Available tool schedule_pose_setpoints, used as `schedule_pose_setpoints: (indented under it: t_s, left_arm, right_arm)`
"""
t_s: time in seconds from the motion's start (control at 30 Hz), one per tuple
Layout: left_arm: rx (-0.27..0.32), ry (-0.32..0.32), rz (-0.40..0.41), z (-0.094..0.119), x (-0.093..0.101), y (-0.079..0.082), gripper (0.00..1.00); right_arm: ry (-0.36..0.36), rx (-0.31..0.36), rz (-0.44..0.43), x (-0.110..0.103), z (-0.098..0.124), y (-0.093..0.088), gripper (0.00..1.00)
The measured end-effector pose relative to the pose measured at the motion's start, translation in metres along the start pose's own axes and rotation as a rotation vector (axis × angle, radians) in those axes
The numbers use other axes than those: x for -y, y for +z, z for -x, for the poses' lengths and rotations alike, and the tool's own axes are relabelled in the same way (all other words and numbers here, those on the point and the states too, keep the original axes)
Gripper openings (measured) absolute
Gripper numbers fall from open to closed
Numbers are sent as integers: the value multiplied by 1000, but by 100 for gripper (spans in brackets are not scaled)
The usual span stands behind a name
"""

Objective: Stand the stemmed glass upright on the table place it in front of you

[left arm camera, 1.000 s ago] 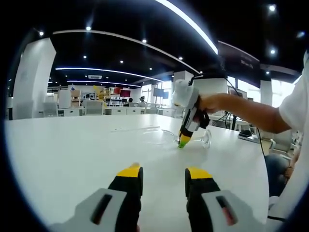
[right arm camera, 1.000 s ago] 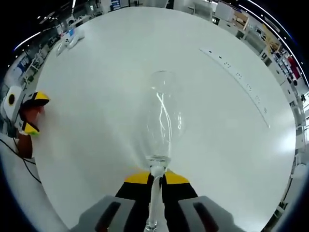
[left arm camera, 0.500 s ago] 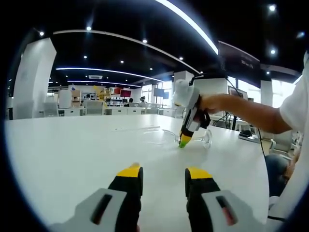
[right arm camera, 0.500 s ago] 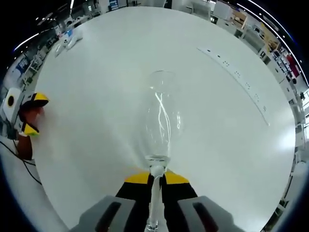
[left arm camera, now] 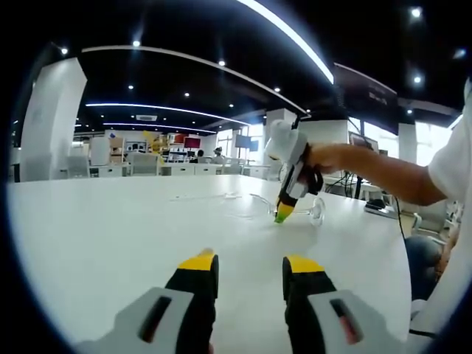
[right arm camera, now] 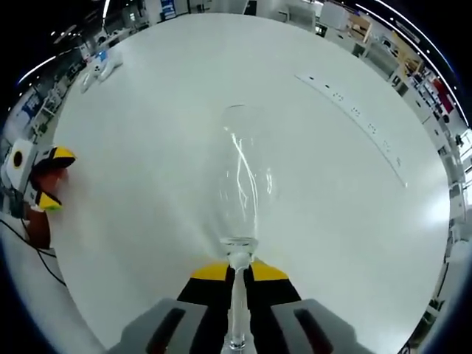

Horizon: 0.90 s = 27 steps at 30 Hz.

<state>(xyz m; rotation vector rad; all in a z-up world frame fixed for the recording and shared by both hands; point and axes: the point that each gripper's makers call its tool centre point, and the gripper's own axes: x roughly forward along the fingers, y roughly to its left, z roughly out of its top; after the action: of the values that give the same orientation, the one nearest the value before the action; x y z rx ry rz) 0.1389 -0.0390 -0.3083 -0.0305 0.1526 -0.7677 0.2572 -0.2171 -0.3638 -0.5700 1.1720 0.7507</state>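
Right gripper (right arm camera: 237,274) gripping the stem of the stemmed glass (right arm camera: 241,188); glass not yet standing.

Right jaws are closing tight on the stem, just below the bowl, with the bowl pointing away along the jaws over the white tabletop (right arm camera: 147,184). In the left gripper view the right gripper (left arm camera: 283,214) is pointing down near the tabletop's far right edge, and the glass (left arm camera: 284,209) is looking roughly horizontal there; it's transparent and small in that view, so I can't tell whether it's resting on the surface or being lifted just clear. Left gripper (left arm camera: 251,267) is hovering low over the near edge, jaws parted and holding nothing. Judging progress: grasp is done; tipping upright, carrying to the near edge in front of the person, and releasing are all remaining. A long power strip (right arm camera: 352,112) is lying toward the far edge, well apart from the glass.
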Motion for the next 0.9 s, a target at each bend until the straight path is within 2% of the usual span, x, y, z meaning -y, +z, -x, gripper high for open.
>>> schedule_pose_setpoints:
  t_s: [0.73, 0.9]
  left_arm:
    - [-1, -10, -3, -2, 5, 2, 35]
    - [1, -11, -1, -2, 5, 2, 35]
  right_arm:
    - [-15, 43, -14, -2, 12, 2, 11]
    - [-22, 92, -28, -2, 20, 5, 11]
